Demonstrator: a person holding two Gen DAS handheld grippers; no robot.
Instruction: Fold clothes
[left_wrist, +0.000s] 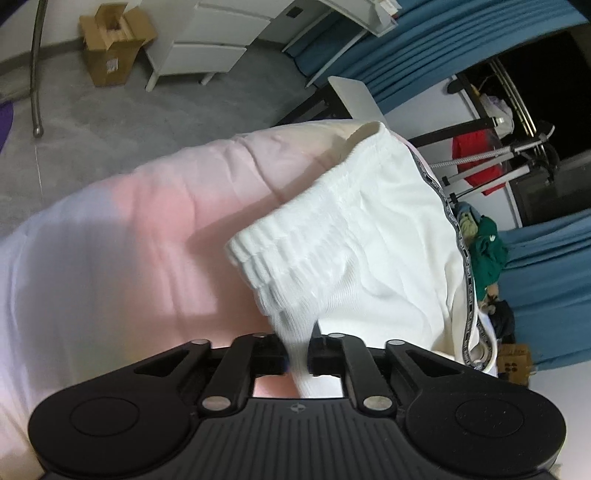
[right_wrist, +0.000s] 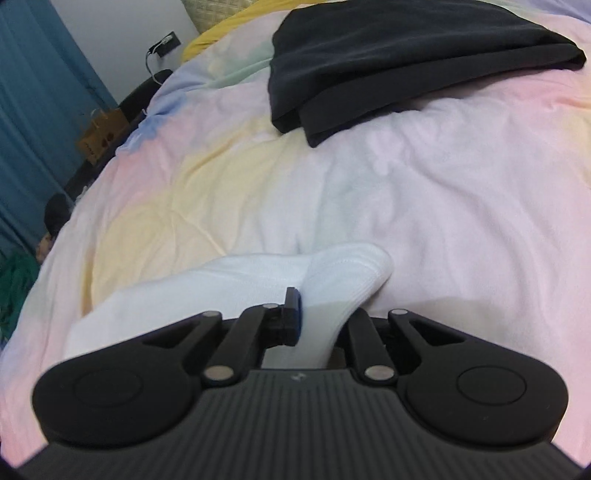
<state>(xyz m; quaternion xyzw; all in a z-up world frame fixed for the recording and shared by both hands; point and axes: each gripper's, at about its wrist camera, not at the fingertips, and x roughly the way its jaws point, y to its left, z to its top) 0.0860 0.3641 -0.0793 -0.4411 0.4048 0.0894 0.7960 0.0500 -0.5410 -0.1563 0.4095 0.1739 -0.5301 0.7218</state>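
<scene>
1. The garment was white, with a ribbed band and a black-and-white patterned tape along one edge.
2. The bed cover was pastel, in blurred patches of pink, yellow, pale blue and green.
3. The folded clothes were black.
4. The curtains were blue.
5. Both grippers were black.
6. The box was brown.

No readable text. Garment trim tape carries repeated print, too small to read. Cardboard box by the white cabinet has a label, illegible.
</scene>
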